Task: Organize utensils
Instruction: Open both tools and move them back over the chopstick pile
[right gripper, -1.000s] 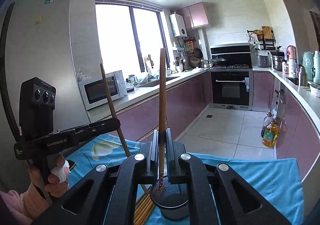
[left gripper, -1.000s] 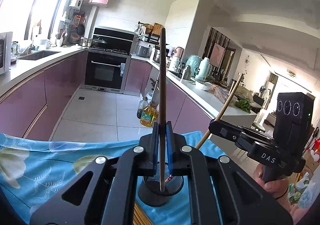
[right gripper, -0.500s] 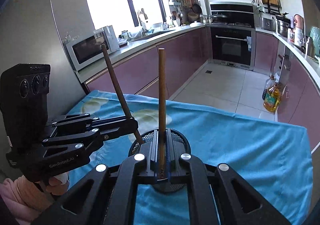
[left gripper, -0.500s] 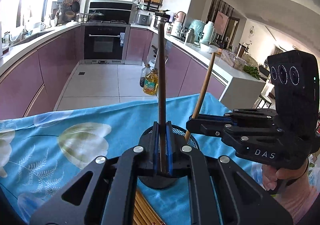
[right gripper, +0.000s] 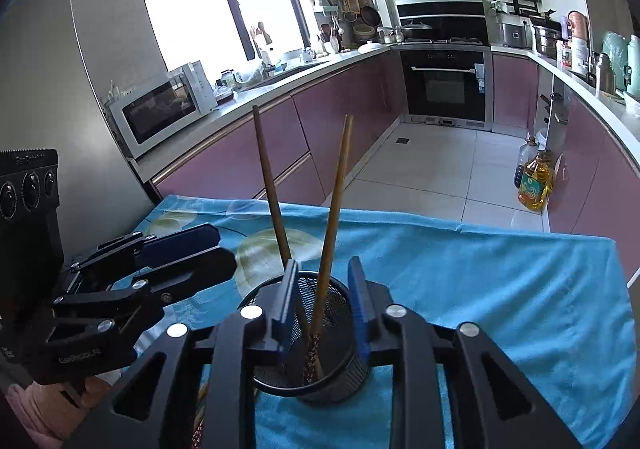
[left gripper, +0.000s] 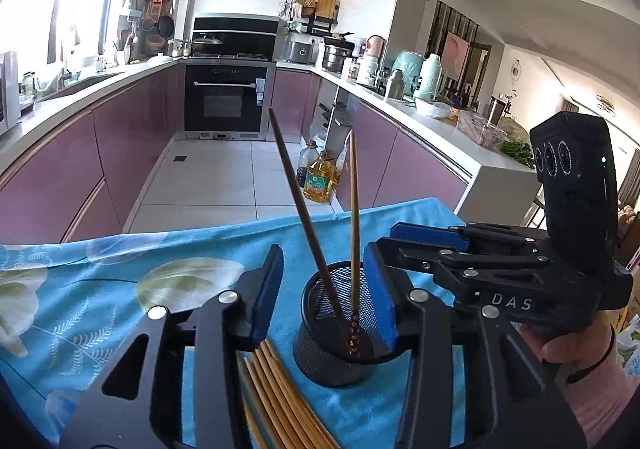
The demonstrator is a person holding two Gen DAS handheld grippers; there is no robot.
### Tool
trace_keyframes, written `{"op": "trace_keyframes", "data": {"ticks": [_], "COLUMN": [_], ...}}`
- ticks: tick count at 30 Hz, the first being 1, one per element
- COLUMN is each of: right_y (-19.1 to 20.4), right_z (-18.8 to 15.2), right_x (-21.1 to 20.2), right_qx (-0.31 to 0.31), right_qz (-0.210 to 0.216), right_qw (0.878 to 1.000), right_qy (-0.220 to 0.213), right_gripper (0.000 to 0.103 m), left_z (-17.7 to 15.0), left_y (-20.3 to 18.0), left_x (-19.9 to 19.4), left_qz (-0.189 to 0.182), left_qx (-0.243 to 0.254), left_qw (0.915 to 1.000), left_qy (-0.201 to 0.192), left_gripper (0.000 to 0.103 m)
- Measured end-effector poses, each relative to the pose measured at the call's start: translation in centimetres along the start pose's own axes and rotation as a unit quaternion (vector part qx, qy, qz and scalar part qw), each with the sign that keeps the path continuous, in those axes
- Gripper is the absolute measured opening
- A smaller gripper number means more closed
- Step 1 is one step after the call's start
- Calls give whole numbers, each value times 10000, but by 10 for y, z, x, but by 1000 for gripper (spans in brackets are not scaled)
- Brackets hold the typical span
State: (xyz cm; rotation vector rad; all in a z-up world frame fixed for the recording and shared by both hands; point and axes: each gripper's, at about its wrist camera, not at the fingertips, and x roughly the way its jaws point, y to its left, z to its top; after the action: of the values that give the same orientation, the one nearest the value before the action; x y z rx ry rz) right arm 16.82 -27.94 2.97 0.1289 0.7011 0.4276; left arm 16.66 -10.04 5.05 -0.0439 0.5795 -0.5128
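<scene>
Kitchen with mauve cabinets; work surface is a table under a blue floral tablecloth (left gripper: pixel 100 289). Left wrist view: the left gripper (left gripper: pixel 324 289) has its blue-padded fingers spread wide, holding nothing; between them stands a black wire-mesh cylindrical holder (left gripper: pixel 340 333) on the cloth; inside it, a dark brown wooden chopstick (left gripper: pixel 300 205) leans left and a lighter brown wooden chopstick (left gripper: pixel 353 217) stands nearly upright; a bundle of loose wooden chopsticks (left gripper: pixel 280 401) lies just left of the holder; the right gripper (left gripper: pixel 400 237) is near its right side. Right wrist view: right gripper (right gripper: pixel 322 297) fingers spread, empty, flanking the holder (right gripper: pixel 320 377); both chopsticks inside cross; left gripper (right gripper: pixel 224 249) is spread apart at left.
</scene>
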Motion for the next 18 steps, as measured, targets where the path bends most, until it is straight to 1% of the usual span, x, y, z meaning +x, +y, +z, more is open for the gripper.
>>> {"op": "trace_keyframes", "data": {"ticks": [3,5,7,8,10,12,14,16,18], "right_y": [4,11,18,23,35,44,52,55,57], "right_z": [-3,-10,-17,-23,-38,-54,-72,-87,-98], "right_x": [-14,-27,-37,-40,-39,-30,-14,2,15], "right_qx": [-61,-175,-270,-336,-476,-561,-629,-521,-456], "right_qz": [0,92,278,366,510,660,590,684,645], "right_qw": [9998,9993,9986,9982,9974,9962,9952,9933,9920], "right_qy": [-182,-308,-353,-334,-177,126,453,774,990], "right_gripper": [32,33,37,39,40,40,40,40,40], "left_z": [-4,-10,-21,-28,-48,-67,-85,-107,-125], "left_y": [8,12,16,17,20,25,30,36,39], "left_x": [-19,-32,-42,-45,-48,-44,-39,-35,-30], "left_qz": [171,298,408,451,605,673,690,672,692], "left_qx": [-6,61,158,232,376,457,427,405,410], "left_qw": [9997,9992,9988,9986,9975,9961,9948,9932,9912], "left_qy": [-173,-251,-233,-163,28,344,616,862,1049], "left_gripper": [47,52,54,55,56,56,55,55,54]}}
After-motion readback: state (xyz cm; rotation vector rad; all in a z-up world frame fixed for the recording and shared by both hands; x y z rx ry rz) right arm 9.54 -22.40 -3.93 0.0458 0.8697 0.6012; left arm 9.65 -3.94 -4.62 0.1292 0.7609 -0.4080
